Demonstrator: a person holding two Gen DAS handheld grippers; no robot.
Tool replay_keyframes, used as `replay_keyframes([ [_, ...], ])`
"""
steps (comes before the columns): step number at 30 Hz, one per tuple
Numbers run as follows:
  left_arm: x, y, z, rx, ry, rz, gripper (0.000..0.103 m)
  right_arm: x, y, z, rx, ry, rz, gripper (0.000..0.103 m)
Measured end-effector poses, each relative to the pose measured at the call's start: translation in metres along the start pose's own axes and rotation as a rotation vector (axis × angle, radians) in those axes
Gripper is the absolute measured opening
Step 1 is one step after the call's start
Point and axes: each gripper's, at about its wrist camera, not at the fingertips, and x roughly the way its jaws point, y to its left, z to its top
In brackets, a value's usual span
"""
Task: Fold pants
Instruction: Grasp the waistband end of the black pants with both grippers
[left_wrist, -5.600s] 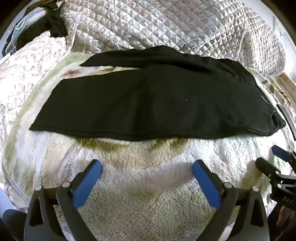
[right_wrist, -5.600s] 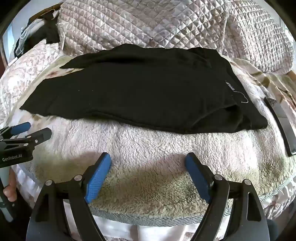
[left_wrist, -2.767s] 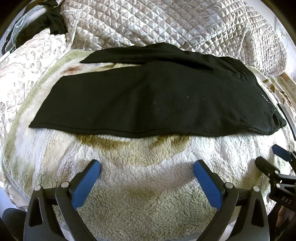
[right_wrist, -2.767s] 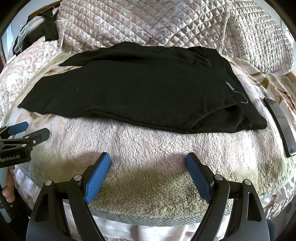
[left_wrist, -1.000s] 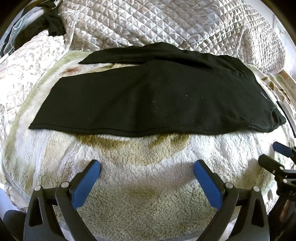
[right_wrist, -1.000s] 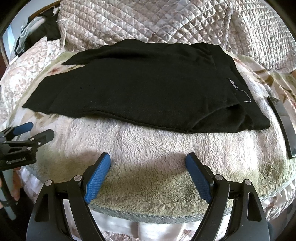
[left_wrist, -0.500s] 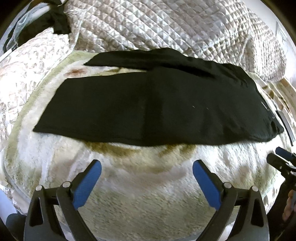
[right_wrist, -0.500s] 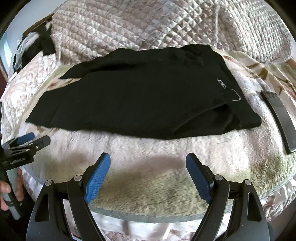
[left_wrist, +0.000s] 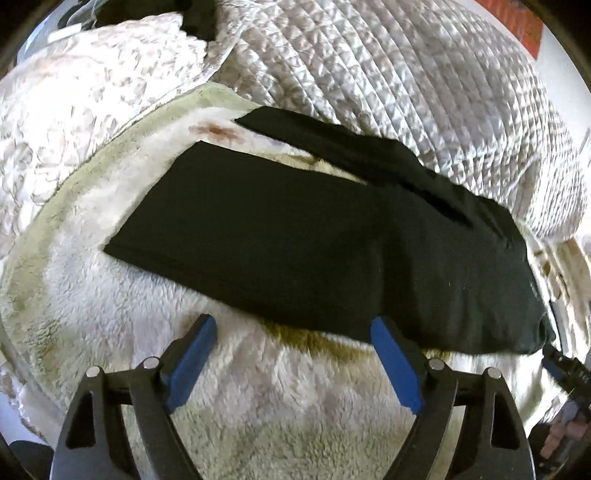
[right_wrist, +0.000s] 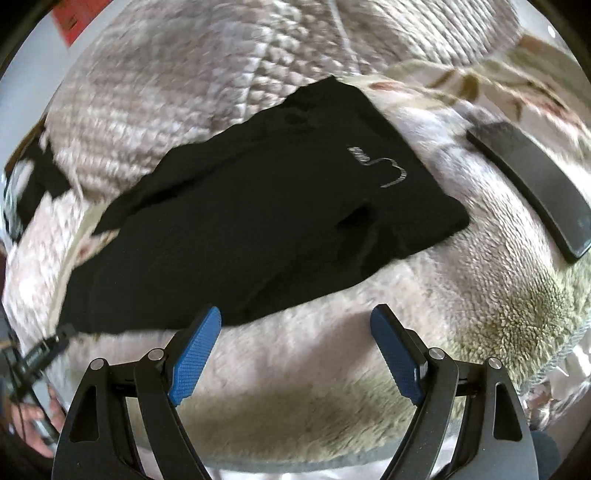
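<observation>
Left wrist view: one pair of black pants (left_wrist: 314, 251) lies flat on a shaggy cream fleece blanket (left_wrist: 288, 413), two legs spread apart toward the quilted, diamond-stitched bedspread (left_wrist: 388, 74) beyond. The left gripper (left_wrist: 293, 360) has its two blue-padded fingers wide apart and empty, just short of the pants' near edge.

Right wrist view: the same pants (right_wrist: 266, 221), white stitched logo near the waistband, lie on the fleece. One flat, dark rectangular slab (right_wrist: 532, 188) lies beside the waist end. The right gripper (right_wrist: 295, 352) is spread apart, empty, its left pad at the pants' edge.
</observation>
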Motion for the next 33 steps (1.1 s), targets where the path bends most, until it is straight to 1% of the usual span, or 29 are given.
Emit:
replay_keyframes([
  [4,0.004,0.003,0.007,-0.021,-0.030,-0.004,0.087,0.003,-0.012,0.011,0.050,-0.027,0.020,0.083],
  [6,0.005,0.006,0.012,-0.031,-0.048,0.008,0.083,0.005,-0.017,0.017,0.076,-0.044,0.023,0.083],
  [8,0.009,0.013,0.018,-0.061,-0.054,0.003,0.079,0.006,-0.022,0.023,0.097,-0.062,0.032,0.082],
  [10,0.014,0.018,0.023,-0.073,-0.058,0.015,0.074,0.009,-0.029,0.029,0.129,-0.076,0.046,0.080],
  [12,0.018,0.019,0.026,-0.083,-0.062,0.018,0.073,0.012,-0.034,0.035,0.156,-0.089,0.034,0.069],
  [13,0.019,0.020,0.027,-0.084,-0.065,0.020,0.073,0.013,-0.037,0.037,0.174,-0.096,0.034,0.067],
  [14,0.021,0.020,0.029,-0.083,-0.069,0.024,0.073,0.015,-0.043,0.040,0.198,-0.103,0.034,0.062],
  [15,0.022,0.020,0.030,-0.085,-0.074,0.029,0.069,0.017,-0.046,0.042,0.211,-0.103,0.031,0.057],
  [16,0.022,0.022,0.033,-0.092,-0.079,0.037,0.067,0.019,-0.050,0.043,0.227,-0.104,0.027,0.053],
  [18,0.024,0.026,0.037,-0.110,-0.089,0.051,0.054,0.020,-0.059,0.046,0.267,-0.112,0.031,0.043],
  [19,0.025,0.029,0.038,-0.116,-0.092,0.062,0.050,0.021,-0.062,0.048,0.276,-0.114,0.025,0.039],
  [20,0.027,0.031,0.040,-0.120,-0.095,0.078,0.041,0.022,-0.064,0.049,0.278,-0.115,0.015,0.029],
  [21,0.029,0.032,0.041,-0.121,-0.095,0.095,0.032,0.023,-0.066,0.049,0.279,-0.115,0.009,0.024],
  [22,0.030,0.032,0.042,-0.122,-0.095,0.113,0.027,0.025,-0.067,0.050,0.281,-0.112,0.008,0.023],
  [24,0.029,0.034,0.044,-0.124,-0.089,0.132,0.012,0.025,-0.067,0.051,0.280,-0.112,0.008,0.018],
  [25,0.027,0.036,0.045,-0.129,-0.083,0.130,0.008,0.023,-0.066,0.052,0.275,-0.110,0.013,0.016],
  [27,0.020,0.037,0.047,-0.131,-0.079,0.123,0.005,0.015,-0.063,0.053,0.268,-0.117,0.030,0.012],
  [29,0.009,0.034,0.047,-0.102,-0.091,0.132,0.005,0.004,-0.061,0.055,0.259,-0.123,0.044,0.011],
  [33,-0.019,0.033,0.040,-0.085,-0.100,0.112,0.004,-0.019,-0.061,0.050,0.256,-0.105,0.083,0.011],
])
